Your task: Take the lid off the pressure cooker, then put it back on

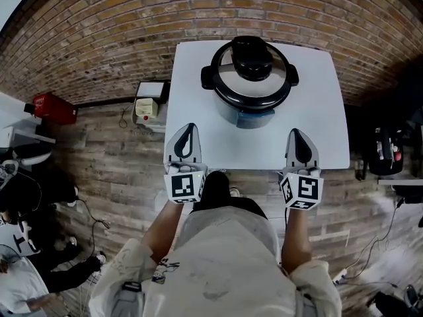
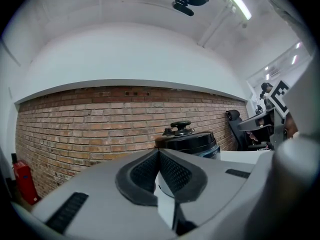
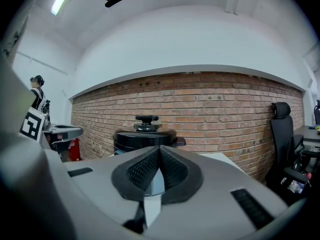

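Brick wall backs a white table in the upper middle of the head view, where the cooker stands with its lid on, seemingly seated flush. Left gripper and right gripper hover at the table's lower edge, jaws pressed together on nothing, well short of the cooker. That fits a lid yet to be lifted or one already returned, so the step stays unsettled. Whether the lid is locked is unclear; both gripper views hide the cooker's base behind the jaws
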Tool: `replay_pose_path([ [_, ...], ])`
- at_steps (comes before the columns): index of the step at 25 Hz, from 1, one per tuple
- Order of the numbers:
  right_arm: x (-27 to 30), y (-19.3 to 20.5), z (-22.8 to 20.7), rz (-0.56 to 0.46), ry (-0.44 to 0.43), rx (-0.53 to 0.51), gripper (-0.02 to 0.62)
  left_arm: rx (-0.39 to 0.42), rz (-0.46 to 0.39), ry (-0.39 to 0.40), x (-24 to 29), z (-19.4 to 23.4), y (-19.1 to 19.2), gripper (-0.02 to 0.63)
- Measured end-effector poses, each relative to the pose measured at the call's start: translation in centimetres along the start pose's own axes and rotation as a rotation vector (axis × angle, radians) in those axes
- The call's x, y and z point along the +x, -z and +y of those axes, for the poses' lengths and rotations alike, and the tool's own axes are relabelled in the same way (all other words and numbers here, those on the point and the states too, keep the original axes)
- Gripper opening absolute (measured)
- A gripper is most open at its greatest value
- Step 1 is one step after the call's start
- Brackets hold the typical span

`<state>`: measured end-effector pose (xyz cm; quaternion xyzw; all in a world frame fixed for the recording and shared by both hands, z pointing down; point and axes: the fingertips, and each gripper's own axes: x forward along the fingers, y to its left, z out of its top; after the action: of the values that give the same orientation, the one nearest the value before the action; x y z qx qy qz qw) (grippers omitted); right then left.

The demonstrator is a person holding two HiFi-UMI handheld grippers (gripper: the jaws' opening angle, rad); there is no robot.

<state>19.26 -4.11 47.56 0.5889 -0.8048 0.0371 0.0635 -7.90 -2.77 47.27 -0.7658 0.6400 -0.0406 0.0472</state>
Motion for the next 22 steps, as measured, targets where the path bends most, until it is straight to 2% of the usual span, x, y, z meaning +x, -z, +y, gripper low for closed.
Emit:
replay_pose_path([
  [14,-0.7,-1.1,-0.6,-0.014,0.021,0.011,0.017,0.019,-0.021,0.040,0.5,-0.9,-0.9,0.015],
  [22,-0.9,-0.9,-0.4,-0.022,0.030,0.017,0.017,0.003,-0.044,0.047,0.4,-1.1,-1.5,0.015],
])
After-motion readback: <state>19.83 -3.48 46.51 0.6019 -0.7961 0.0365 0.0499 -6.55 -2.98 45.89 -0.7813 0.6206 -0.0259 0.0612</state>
